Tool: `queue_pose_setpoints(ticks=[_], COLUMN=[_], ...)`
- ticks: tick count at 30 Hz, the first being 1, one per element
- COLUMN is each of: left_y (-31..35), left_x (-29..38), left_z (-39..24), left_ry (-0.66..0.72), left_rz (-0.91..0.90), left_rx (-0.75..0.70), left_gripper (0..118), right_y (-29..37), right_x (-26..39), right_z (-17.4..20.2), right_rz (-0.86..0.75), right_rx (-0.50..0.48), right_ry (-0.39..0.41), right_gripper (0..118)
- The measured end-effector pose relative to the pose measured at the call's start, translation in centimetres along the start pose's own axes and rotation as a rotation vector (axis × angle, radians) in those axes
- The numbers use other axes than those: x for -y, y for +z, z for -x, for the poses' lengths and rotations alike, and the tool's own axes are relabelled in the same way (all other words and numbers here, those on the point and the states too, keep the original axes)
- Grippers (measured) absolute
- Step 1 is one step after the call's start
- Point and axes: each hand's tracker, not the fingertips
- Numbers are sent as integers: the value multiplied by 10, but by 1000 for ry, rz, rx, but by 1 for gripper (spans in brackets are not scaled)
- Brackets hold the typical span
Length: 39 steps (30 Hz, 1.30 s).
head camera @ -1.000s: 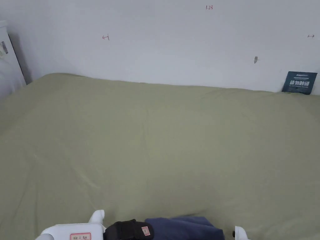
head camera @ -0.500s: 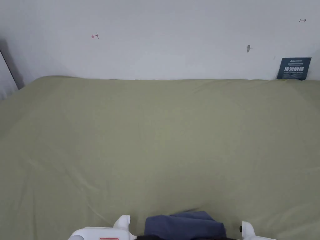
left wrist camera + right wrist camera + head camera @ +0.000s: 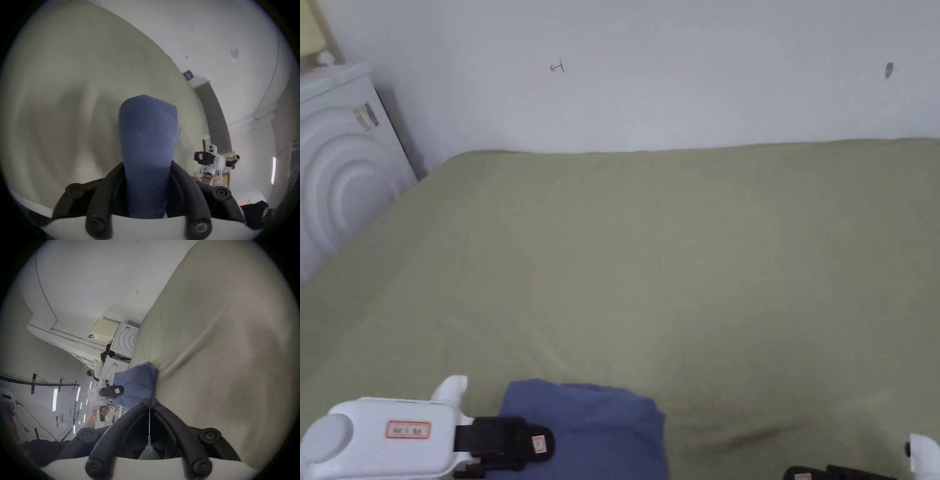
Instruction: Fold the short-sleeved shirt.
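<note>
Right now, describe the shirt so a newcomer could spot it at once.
Find the olive-green bed against the white wall. At its near edge lies the shirt, clamped by the left gripper. It is the bed's one dark blue thing.

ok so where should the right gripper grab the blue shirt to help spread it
Judging by the pictures, the free far-right corner of the blue shirt, approached from the right, low along the green sheet. The left gripper already clamps the left side, and the right gripper looks shut and empty beside it.
</note>
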Motion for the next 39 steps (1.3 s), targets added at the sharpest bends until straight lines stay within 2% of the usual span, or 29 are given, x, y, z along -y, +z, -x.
queue_pose_setpoints(ticks=[6,9,11,12,13,15,17,18,19,21,23,24,25,26,27,28,29,30,31,33,35,36,39], left_y=[94,105,99,99,100,114,136,154,174,208,227,225,218,204,193,172,150,126,110,70,30,12,-30], left_x=[-37,-40,-38,-36,-35,-31,-29,-28,-23,-18,-11,-7,0,10,20,32,45,59,66,94,122,139,182], left_z=[112,149,162,161,159,147,130,116,100,53,0,-37,-71,-111,-138,-173,-207,-237,-247,-287,-314,-329,-358], left_ry=[106,151,127,153,156,105,41,-7,-51,-39,-76,-94,-151,-215,-311,-398,-457,-526,-545,-605,-666,-717,-754], left_rz=[-49,-22,22,-11,-25,-86,-74,-100,-167,-350,-520,-544,-574,-607,-627,-662,-672,-705,-724,-765,-796,-817,-869], left_rx=[-221,-273,-244,-172,-169,-213,-395,-535,-593,-631,-464,-429,-411,-382,-372,-377,-387,-386,-371,-384,-401,-434,-519], left_gripper=[25,25,25,25,30,58,97,103,102,101,101,101,100,91,75,52,15,0,0,0,0,0,0], right_y=[-16,-20,-18,-16,-14,-11,-3,3,8,26,36,44,48,53,56,61,67,72,77,86,92,94,98], right_x=[8,13,16,16,16,16,12,11,9,4,1,-3,-4,-5,-5,-4,-3,0,3,12,27,36,55], right_z=[38,50,56,58,60,69,77,85,92,105,120,123,129,138,147,158,168,179,189,210,228,234,244], right_rz=[45,61,63,68,70,67,64,53,40,-14,-27,-39,-44,-60,-85,-112,-129,-147,-186,-250,-351,-396,-526], right_rx=[39,76,93,84,78,84,85,111,148,220,262,287,306,329,374,399,398,404,426,509,634,682,852], right_ry=[78,113,123,124,125,140,161,191,228,316,378,405,424,443,477,513,543,580,599,709,826,866,947], right_gripper=[3,3,3,3,3,3,3,3,3,3,3,3,3,3,3,3,3,3,3,3,3,3,3])
